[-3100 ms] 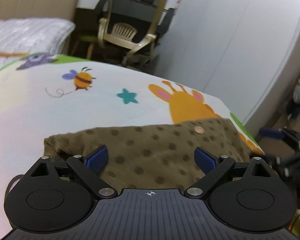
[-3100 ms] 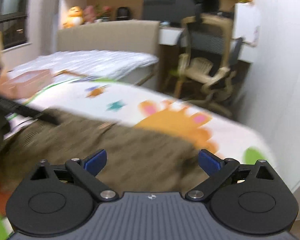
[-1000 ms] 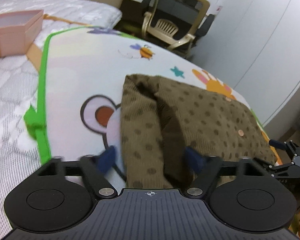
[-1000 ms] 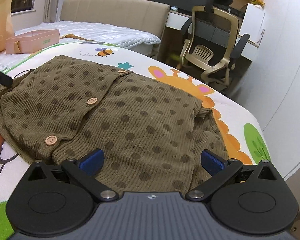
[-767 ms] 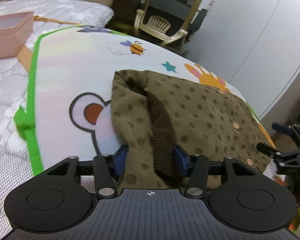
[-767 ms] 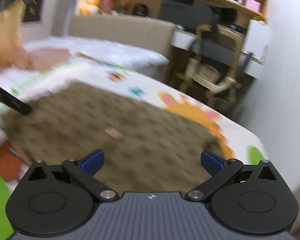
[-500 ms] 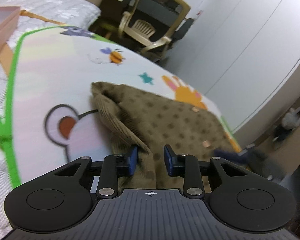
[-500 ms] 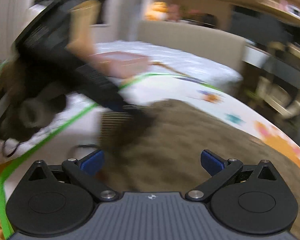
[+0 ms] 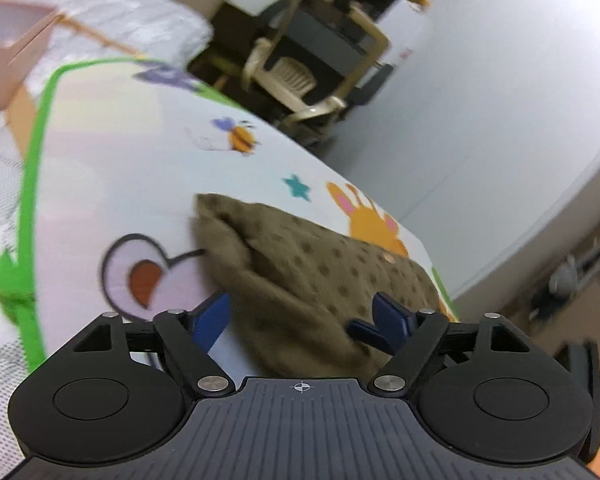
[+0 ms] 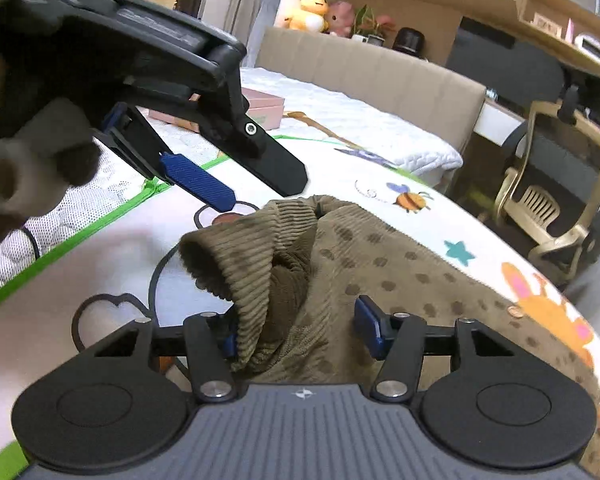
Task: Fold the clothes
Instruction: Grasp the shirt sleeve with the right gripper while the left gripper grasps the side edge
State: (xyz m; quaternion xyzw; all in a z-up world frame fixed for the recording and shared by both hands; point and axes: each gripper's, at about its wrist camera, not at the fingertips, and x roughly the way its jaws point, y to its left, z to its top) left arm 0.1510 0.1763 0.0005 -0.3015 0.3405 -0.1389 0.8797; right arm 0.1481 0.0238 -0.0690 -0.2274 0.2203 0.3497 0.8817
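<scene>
An olive-brown dotted corduroy garment (image 9: 320, 264) with round buttons lies bunched on a white cartoon-print mat (image 9: 112, 168). My left gripper (image 9: 300, 316) is open, its blue fingers on either side of a raised fold of the cloth. In the right wrist view the garment (image 10: 380, 280) has a rolled ribbed edge lifted near the camera. My right gripper (image 10: 300, 332) is partly closed around that edge, with a gap still showing between the pads. The left gripper (image 10: 204, 180) hangs above the mat to the left, jaws apart.
A pink box (image 10: 260, 106) sits on the white quilted bed (image 10: 360, 120) behind the mat. A beige office chair (image 10: 556, 200) and a desk stand at the right. The mat's green border (image 9: 32, 184) runs along the left. White wardrobe doors (image 9: 500, 100) stand beyond the bed's end.
My left gripper has opened and let go of the garment's fold. My right gripper has swung in to the lifted edge and its jaws have narrowed around it.
</scene>
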